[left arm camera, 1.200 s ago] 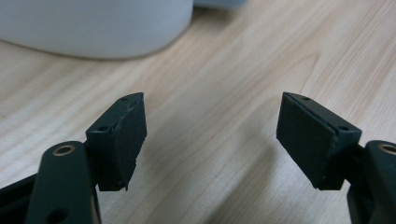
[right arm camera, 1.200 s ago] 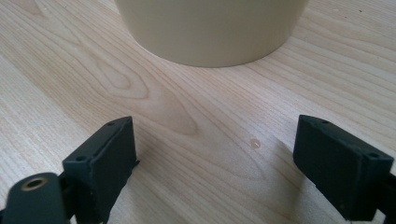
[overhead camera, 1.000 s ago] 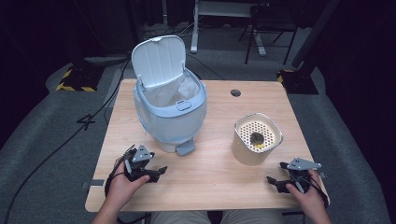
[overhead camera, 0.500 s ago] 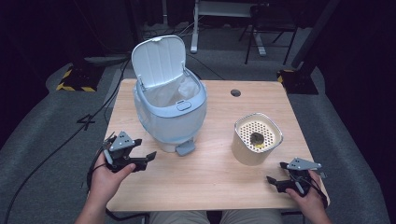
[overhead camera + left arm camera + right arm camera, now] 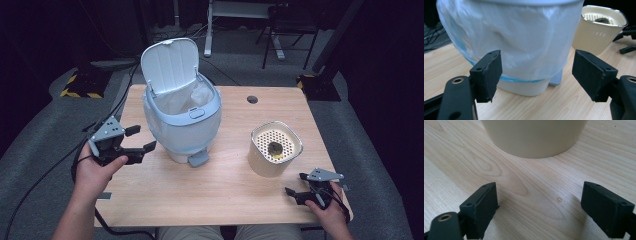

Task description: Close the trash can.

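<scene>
Since the earlier frame, the left tool (image 5: 131,140) is rising off the desk (image 5: 225,195) and drifting a little to the left, and it is now pointing at the pedal bin (image 5: 182,125), just beside its left side. This bin is standing on the left half of the desk, with its lid (image 5: 170,62) tipped up and a white bag (image 5: 524,45) lining it. I am judging it light but bulky, with smooth, slippery plastic walls and a soft, loose bag, so the stiff rim or the lid edge is looking like the best place to hold. The left tool's jaws are standing wide apart and empty. To the right, the cream container (image 5: 275,148) is sitting with something dark inside. The right tool (image 5: 305,186) is resting near it at the near right edge, jaws apart.
</scene>
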`<state>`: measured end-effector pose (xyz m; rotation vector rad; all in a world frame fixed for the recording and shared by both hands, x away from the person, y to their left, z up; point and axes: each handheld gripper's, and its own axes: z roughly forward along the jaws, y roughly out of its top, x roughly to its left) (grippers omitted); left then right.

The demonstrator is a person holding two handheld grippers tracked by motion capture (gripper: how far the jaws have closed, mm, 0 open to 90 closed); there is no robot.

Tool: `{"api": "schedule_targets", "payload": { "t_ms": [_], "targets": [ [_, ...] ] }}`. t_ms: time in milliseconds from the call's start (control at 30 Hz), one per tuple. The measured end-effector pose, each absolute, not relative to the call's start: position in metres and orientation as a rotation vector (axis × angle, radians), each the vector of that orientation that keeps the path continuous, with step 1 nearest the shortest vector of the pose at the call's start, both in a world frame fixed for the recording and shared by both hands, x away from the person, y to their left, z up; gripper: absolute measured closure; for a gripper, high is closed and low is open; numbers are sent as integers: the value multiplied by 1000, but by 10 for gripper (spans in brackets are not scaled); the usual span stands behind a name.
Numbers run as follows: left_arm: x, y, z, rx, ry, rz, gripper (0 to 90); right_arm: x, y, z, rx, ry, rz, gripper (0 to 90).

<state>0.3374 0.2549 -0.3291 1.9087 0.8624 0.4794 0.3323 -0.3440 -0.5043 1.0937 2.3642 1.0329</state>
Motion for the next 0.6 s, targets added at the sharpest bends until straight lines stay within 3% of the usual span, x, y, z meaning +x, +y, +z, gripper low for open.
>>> {"api": "schedule_targets", "payload": {
  "t_ms": [233,367,600],
  "targets": [
    [349,265,-297,1868,816,472,240,333,-342,-504,1106,2354,1030,140],
    [362,270,-280,1819,809,448,159,333,-342,-504,1106,2354,1030,140],
    [385,275,-259,1784,790,435,199,334,-342,-504,1115,2348,1028,141]
  ]
}}
